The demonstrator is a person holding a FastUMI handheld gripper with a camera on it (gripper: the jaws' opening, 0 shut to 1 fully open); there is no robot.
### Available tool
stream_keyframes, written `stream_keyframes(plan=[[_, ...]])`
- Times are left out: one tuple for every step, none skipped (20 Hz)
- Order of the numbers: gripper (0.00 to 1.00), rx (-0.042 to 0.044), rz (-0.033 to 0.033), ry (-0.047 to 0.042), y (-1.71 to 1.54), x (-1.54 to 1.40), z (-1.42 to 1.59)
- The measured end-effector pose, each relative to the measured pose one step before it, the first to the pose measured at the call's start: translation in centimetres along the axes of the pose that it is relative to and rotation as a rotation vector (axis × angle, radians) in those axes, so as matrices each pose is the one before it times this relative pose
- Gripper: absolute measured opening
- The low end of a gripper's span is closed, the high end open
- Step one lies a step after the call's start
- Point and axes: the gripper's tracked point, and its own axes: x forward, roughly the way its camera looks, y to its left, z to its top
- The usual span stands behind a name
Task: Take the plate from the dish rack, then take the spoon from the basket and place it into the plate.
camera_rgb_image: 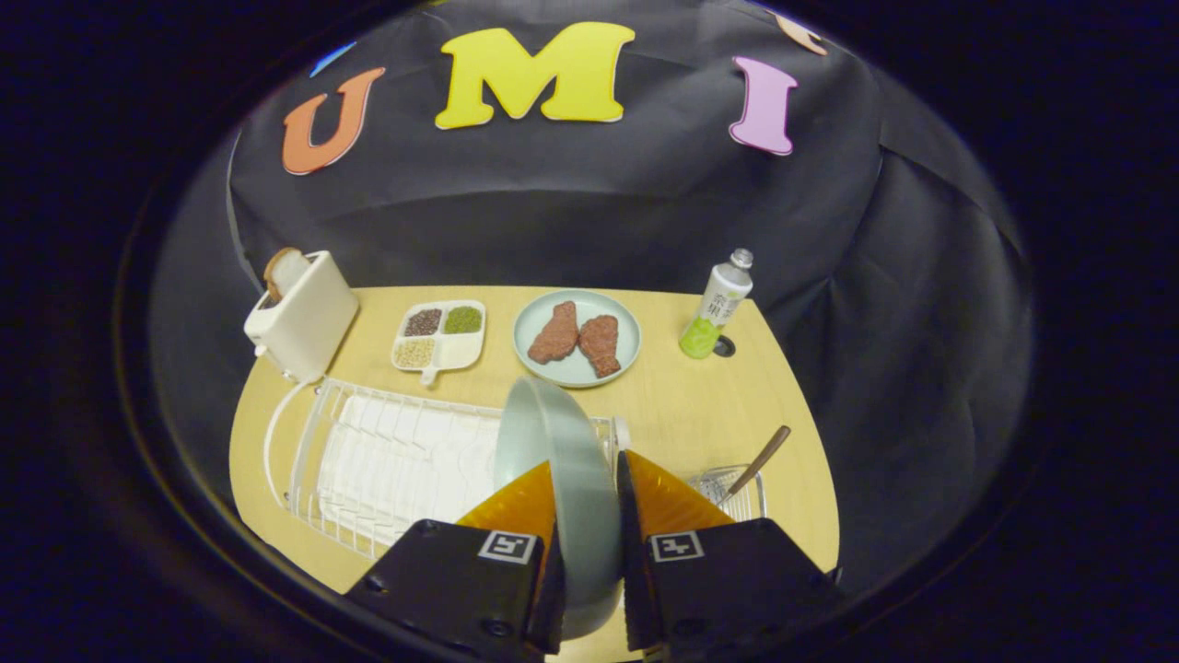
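A pale grey-green plate (562, 460) stands on edge between my two fingers, over the right end of the white wire dish rack (387, 460). My gripper (587, 463) is shut on the plate, one finger on each face of it. Just right of my fingers sits a small wire basket (737, 488) with a brown-handled spoon (760, 460) leaning out of it toward the right.
Beyond the rack on the wooden table (682, 405) lie a second plate (577, 338) with two pieces of meat, a divided tray (440, 335) of grains, a white toaster (299, 318) with a bread slice at the left, and a green bottle (717, 306) at the right.
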Motion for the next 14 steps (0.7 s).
stream_keyframes(plan=[[0.31,0.00379,0.03443,-0.01025,0.436,-0.974,-0.518],[0.31,0.01096,0.04552,-0.0056,0.633,-1.094,-0.714],[0.31,0.0145,0.04348,-0.00925,0.394,-0.969,-1.04],[0.31,0.00238,0.04062,-0.00979,0.262,-1.085,-1.144],[0.31,0.00823,0.03254,-0.01285,0.036,-0.831,-1.389],[0.31,0.00546,0.0281,-0.00468,-0.04,-0.737,-1.68],[0.31,0.01019,0.03035,0.00044,-0.032,-0.586,-1.86],[0.3,0.01407,0.03256,0.0077,-0.068,-0.405,-2.023],[0.3,0.02408,0.03118,0.00872,-0.204,-0.21,-1.961],[0.31,0.02825,0.0249,0.00577,-0.398,-0.08,-1.836],[0.31,0.02754,0.01856,0.00809,-0.543,0.115,-1.752],[0.31,0.03128,0.01885,0.0033,-0.526,0.268,-1.657],[0.31,0.025,0.02202,0.01404,-0.479,0.412,-1.89],[0.3,0.02094,0.02776,0.01914,-0.374,0.576,-1.885]])
